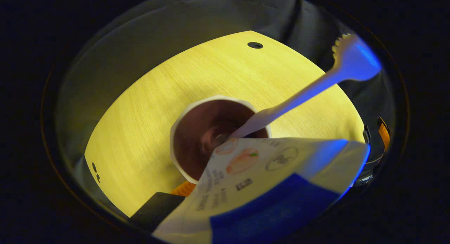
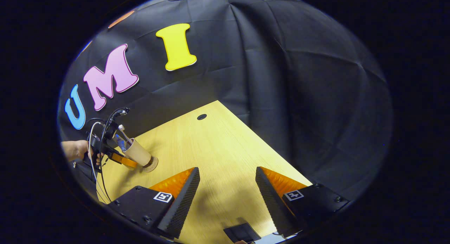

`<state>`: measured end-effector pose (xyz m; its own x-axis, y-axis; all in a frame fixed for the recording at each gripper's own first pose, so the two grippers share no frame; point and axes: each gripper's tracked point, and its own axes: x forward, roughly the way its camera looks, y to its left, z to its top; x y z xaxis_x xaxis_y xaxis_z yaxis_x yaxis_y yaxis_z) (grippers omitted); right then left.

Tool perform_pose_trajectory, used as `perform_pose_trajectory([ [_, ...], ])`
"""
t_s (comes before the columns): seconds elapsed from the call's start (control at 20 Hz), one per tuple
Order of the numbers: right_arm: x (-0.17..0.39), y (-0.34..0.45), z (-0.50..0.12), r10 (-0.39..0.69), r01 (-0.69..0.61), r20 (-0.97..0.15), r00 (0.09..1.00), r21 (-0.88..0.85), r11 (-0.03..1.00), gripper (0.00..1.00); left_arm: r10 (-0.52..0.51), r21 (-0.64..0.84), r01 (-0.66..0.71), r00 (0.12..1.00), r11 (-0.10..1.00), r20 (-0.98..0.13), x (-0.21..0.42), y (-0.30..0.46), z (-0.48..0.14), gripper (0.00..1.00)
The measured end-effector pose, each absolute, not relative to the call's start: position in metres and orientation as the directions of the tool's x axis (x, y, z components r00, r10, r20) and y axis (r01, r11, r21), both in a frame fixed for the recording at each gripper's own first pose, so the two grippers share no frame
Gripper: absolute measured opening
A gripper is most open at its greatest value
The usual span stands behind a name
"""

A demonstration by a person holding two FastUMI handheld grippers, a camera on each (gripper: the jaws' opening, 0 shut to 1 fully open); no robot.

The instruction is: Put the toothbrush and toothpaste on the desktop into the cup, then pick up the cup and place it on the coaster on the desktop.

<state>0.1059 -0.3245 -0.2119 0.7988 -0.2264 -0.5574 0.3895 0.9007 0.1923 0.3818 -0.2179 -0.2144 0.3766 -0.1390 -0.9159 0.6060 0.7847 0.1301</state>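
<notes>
Left gripper view: the cup (image 1: 211, 138) is seen from above, close to the camera, with its dark interior exposed. The toothbrush (image 1: 302, 92) leans out of the cup toward the upper right, bristle head uppermost, and the toothpaste (image 1: 267, 180) tube stands in the cup with its flat end nearest the lens. The wooden counter (image 1: 147, 107) lies beneath.

Right gripper view: the left tool (image 2: 121, 159) is seen at far left, held by a hand (image 2: 75, 149), and is closed on the cup (image 2: 137, 153). The cup is tilted, and its base meets the round coaster (image 2: 152, 164) on the counter (image 2: 218, 149); whether it rests flat cannot be told. The toothbrush (image 2: 123, 132) and toothpaste (image 2: 120, 144) project from its mouth. The right tool (image 2: 227, 194) is held open above bare counter, nothing between its fingers, well apart from the cup.
</notes>
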Motion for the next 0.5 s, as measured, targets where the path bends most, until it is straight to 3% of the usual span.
perform_pose_trajectory([
  [0.2,0.097,-0.336,-0.213,-0.261,0.416,-0.557,0.789,0.171,0.893,0.98,-0.124,0.136,0.61,0.366,0.781,-0.922,0.379,-0.228,-0.223,0.71],
  [0.5,0.089,-0.324,-0.213,-0.225,0.391,-0.564,0.794,0.193,0.9,0.98,-0.088,0.144,0.591,0.346,0.794,-0.934,0.371,-0.23,-0.234,0.72],
])
